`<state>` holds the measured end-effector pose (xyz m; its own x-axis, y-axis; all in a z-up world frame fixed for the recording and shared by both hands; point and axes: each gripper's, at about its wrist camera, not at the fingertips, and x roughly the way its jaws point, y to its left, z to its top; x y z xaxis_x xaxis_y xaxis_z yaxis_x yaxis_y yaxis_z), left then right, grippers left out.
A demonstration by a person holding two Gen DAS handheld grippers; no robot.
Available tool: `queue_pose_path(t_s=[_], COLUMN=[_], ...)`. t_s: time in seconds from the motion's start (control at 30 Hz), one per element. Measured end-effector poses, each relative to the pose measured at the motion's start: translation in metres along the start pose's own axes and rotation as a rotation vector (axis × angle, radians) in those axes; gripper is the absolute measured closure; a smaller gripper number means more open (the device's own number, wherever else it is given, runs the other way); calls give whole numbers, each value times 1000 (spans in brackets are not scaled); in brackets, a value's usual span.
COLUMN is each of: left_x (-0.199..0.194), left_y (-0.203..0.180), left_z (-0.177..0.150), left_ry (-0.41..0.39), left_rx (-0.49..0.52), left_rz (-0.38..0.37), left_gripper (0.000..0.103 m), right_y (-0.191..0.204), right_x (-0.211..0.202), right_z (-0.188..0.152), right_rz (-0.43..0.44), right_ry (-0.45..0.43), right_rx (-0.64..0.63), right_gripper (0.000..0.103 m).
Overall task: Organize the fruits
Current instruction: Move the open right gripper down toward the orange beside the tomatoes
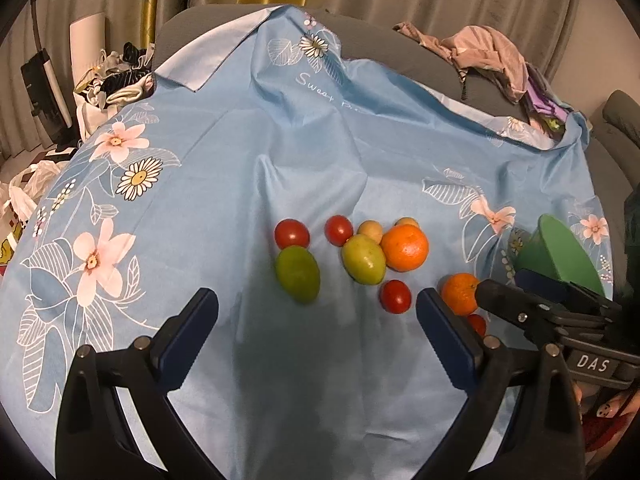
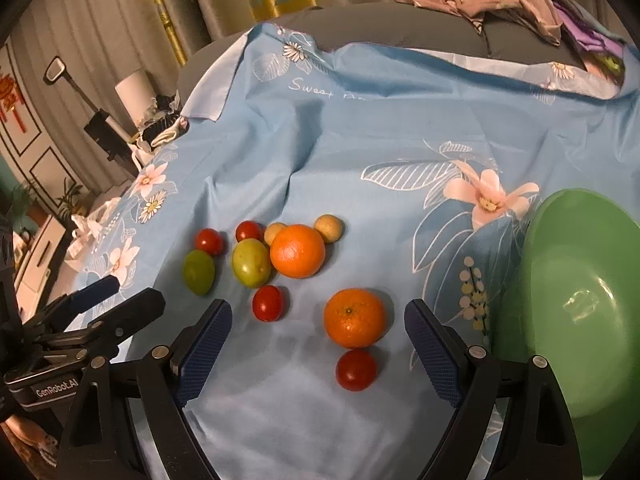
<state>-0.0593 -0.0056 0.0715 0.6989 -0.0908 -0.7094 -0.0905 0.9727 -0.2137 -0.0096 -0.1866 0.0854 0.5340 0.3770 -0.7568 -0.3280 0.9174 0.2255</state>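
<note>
Fruits lie on a blue floral cloth (image 1: 304, 152): two oranges (image 2: 297, 251) (image 2: 354, 317), two green fruits (image 2: 251, 263) (image 2: 199, 271), several red tomatoes (image 2: 268, 303) (image 2: 355, 369) and two small yellow fruits (image 2: 328, 228). An empty green bowl (image 2: 576, 304) stands at the right. My right gripper (image 2: 318, 338) is open, its jaws on either side of the near orange and tomato, just short of them. My left gripper (image 1: 318, 318) is open and empty, short of the green fruit (image 1: 298, 274) and a tomato (image 1: 395, 296).
Crumpled pink and purple clothes (image 1: 492, 56) lie on the grey sofa back. Bags and clutter (image 1: 116, 76) sit beyond the cloth's left edge. Curtains (image 2: 128, 20) hang behind. The cloth is wrinkled toward the back.
</note>
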Motion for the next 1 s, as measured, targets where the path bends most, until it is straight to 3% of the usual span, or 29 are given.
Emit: queue_pose_path(t_s=[0.27, 0.77, 1.0], left_x=[-2, -7, -7], left_y=[-1, 1, 2], left_z=[0, 1, 1], left_ry=[-1, -7, -4], left_rx=[-6, -39, -54], left_rz=[-39, -82, -100], left_gripper=[7, 9, 15], right_y=[0, -1, -7], right_x=[-3, -5, -8], right_z=[1, 0, 0], right_rz=[-4, -6, 8], right_ry=[-10, -20, -23], right_rx=[-7, 8, 44], right_gripper=[19, 20, 29])
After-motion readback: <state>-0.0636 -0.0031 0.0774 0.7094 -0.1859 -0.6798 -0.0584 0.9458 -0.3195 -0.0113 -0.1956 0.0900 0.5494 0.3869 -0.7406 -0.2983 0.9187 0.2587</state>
